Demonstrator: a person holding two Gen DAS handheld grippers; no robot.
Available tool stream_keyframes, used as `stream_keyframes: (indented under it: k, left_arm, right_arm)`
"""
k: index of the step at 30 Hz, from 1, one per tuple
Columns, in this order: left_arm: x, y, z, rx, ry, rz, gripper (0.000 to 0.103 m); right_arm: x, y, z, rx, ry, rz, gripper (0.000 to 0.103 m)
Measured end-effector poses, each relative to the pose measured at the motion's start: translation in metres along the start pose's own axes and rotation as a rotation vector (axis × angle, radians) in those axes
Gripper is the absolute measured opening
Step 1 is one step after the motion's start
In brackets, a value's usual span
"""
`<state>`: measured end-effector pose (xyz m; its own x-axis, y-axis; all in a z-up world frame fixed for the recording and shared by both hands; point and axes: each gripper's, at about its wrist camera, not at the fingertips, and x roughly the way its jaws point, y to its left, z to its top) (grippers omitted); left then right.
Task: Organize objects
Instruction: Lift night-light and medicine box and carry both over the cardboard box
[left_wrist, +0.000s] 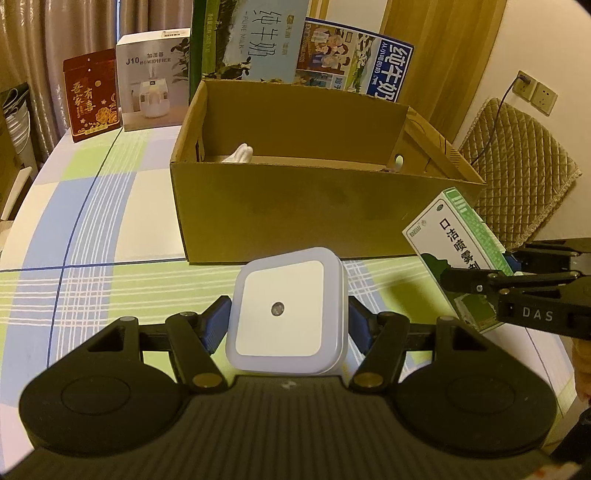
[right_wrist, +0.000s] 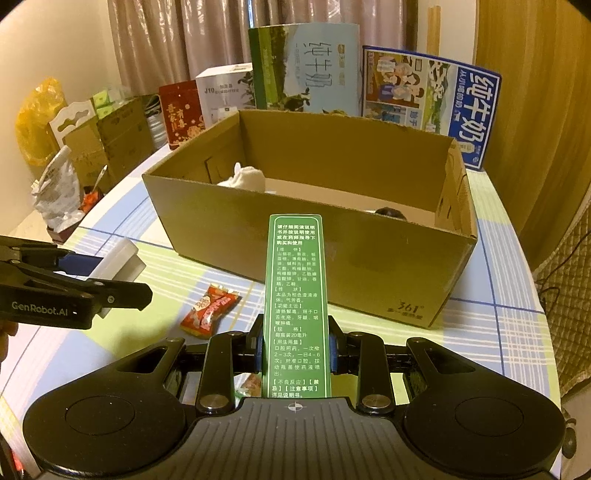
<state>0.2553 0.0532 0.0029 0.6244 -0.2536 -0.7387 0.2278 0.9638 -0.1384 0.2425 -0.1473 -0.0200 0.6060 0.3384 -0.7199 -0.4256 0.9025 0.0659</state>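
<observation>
Your left gripper (left_wrist: 288, 325) is matte black, with two round discs flanking a ribbed centre plate, brass-coloured pivot screws on its linkage arms, and blue pads on its fingers (left_wrist: 216, 325). Your right gripper (right_wrist: 295, 347) has the same build. Their sides carry white lettering: "DAS" on the right, "GenRobot.AI" on the left.

A square white night light (left_wrist: 286, 314) and a long green-and-white medicine carton (right_wrist: 295, 306) are held clamped in front of the open cardboard box (right_wrist: 295, 236); a red candy (right_wrist: 208, 310) lies on the worktop.
</observation>
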Motion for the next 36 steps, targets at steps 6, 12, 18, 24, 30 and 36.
stream_keyframes:
  k: [6, 12, 18, 24, 30, 36]
  left_arm:
    - [-0.004, -0.003, 0.001, 0.006, -0.013, 0.001, 0.061]
    - [-0.007, -0.004, 0.006, -0.006, -0.037, -0.009, 0.061]
    - [-0.019, -0.008, 0.026, -0.008, -0.113, -0.005, 0.061]
    - [-0.027, -0.013, 0.051, -0.002, -0.187, 0.007, 0.061]
    - [-0.022, -0.018, 0.078, 0.003, -0.222, 0.013, 0.061]
    - [0.001, -0.016, 0.103, 0.011, -0.213, 0.04, 0.061]
  right_arm:
    - [-0.005, 0.001, 0.001, 0.002, -0.022, -0.005, 0.028]
    - [-0.018, 0.003, 0.007, 0.01, -0.087, -0.022, 0.028]
    - [-0.033, 0.005, 0.021, 0.047, -0.179, -0.027, 0.028]
    - [-0.045, -0.011, 0.047, 0.132, -0.262, -0.047, 0.028]
    - [-0.041, -0.026, 0.069, 0.169, -0.291, -0.112, 0.028]
    - [-0.023, -0.043, 0.091, 0.208, -0.306, -0.129, 0.028]
